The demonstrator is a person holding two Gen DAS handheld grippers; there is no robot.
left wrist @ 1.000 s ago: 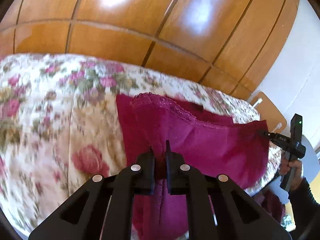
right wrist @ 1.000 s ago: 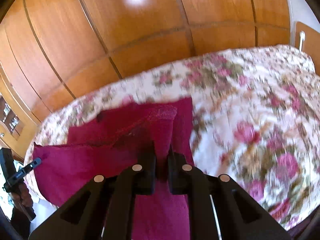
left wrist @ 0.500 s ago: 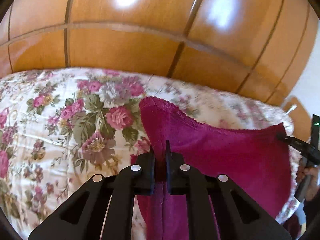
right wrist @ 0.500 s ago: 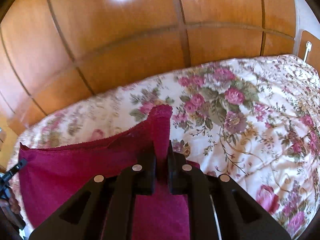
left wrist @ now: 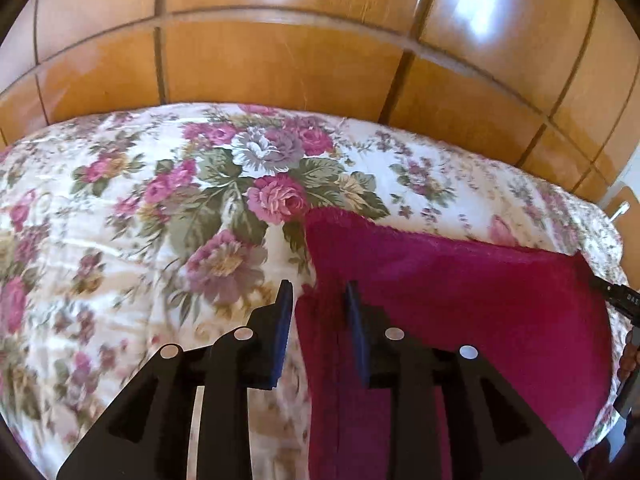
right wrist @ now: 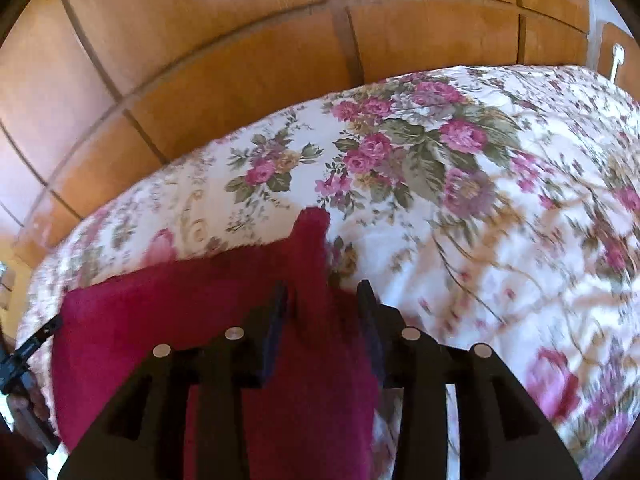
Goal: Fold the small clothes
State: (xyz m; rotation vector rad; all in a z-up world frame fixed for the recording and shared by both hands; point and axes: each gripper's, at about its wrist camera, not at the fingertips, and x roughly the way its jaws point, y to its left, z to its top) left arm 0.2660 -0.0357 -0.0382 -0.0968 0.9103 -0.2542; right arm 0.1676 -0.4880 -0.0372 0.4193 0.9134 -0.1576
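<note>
both grippers (left wrist: 318,292) (right wrist: 322,292) opening over magenta cloth (left wrist: 460,300) (on bed)

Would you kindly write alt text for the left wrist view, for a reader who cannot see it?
The left gripper, its jaws opening, straddles the near left edge of a magenta cloth spread on a floral bedspread. The right gripper meets the cloth's far right corner. Glossy wooden panels fill the background.

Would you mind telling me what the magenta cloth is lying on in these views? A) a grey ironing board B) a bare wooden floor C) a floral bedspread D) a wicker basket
C: the magenta cloth lies spread on a floral bedspread, roses and leaves showing around its edges.
</note>
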